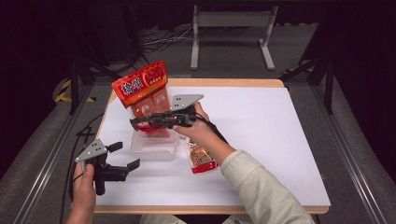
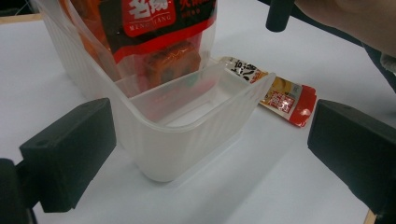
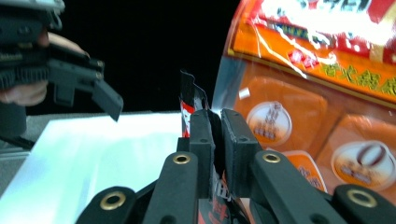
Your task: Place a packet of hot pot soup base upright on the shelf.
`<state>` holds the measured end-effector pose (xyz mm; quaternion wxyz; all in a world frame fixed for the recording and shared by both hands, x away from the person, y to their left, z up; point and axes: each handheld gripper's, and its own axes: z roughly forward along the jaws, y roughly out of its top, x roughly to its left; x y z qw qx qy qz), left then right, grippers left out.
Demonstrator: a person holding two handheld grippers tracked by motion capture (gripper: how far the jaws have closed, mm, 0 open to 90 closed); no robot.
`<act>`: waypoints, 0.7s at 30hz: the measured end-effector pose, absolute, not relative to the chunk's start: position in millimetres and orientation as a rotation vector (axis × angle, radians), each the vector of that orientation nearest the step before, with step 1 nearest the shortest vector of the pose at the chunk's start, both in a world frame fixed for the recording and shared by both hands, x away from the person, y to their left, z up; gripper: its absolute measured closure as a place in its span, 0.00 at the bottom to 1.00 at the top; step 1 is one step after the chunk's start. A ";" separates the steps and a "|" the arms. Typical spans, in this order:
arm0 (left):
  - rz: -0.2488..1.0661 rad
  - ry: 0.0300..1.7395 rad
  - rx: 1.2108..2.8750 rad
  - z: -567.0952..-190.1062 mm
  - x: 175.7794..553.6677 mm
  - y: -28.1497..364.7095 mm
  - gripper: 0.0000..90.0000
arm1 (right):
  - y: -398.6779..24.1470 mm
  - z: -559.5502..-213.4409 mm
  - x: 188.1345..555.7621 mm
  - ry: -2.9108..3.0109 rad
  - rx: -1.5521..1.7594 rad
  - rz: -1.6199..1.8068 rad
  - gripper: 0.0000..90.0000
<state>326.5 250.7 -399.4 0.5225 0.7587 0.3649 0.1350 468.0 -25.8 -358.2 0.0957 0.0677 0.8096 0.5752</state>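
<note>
A clear plastic tub (image 1: pixel 154 145) stands left of the table's middle. A large red and orange snack bag (image 1: pixel 142 88) stands upright in it, also seen in the left gripper view (image 2: pixel 154 28). My right gripper (image 1: pixel 135 123) points left over the tub, beside the bag. Its jaws are shut on the edge of a thin red and black packet (image 3: pixel 189 100), with the gripper (image 3: pixel 215 121) close to the large bag (image 3: pixel 327 116). My left gripper (image 1: pixel 122 155) rests open near the front left edge, facing the tub (image 2: pixel 187 149) with nothing between its jaws (image 2: pixel 210 144).
Another small snack packet (image 1: pixel 201 158) lies flat on the white table (image 1: pixel 271 140) just right of the tub, also seen in the left gripper view (image 2: pixel 282 95). A metal stand (image 1: pixel 231 28) is on the floor beyond the table. Cables trail off the left edge.
</note>
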 end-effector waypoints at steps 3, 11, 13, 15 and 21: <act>0.322 0.869 1.825 -400.0 327.0 249.9 0.02 | -32.7 -359.6 469.7 2.404 0.219 1.688 0.93; 0.319 0.872 1.827 -401.4 327.7 248.8 0.02 | -42.5 -364.8 470.8 2.435 0.256 1.625 0.89; 0.322 0.868 1.833 -401.4 328.1 248.4 0.02 | -43.0 -366.1 471.3 2.440 0.267 1.622 0.89; 0.316 0.874 1.832 -401.8 327.9 247.5 0.02 | -42.6 -366.6 471.8 2.447 0.274 1.612 0.89; 0.315 0.871 1.832 -401.9 327.8 247.4 0.02 | -40.9 -366.9 473.5 2.468 0.300 1.613 0.83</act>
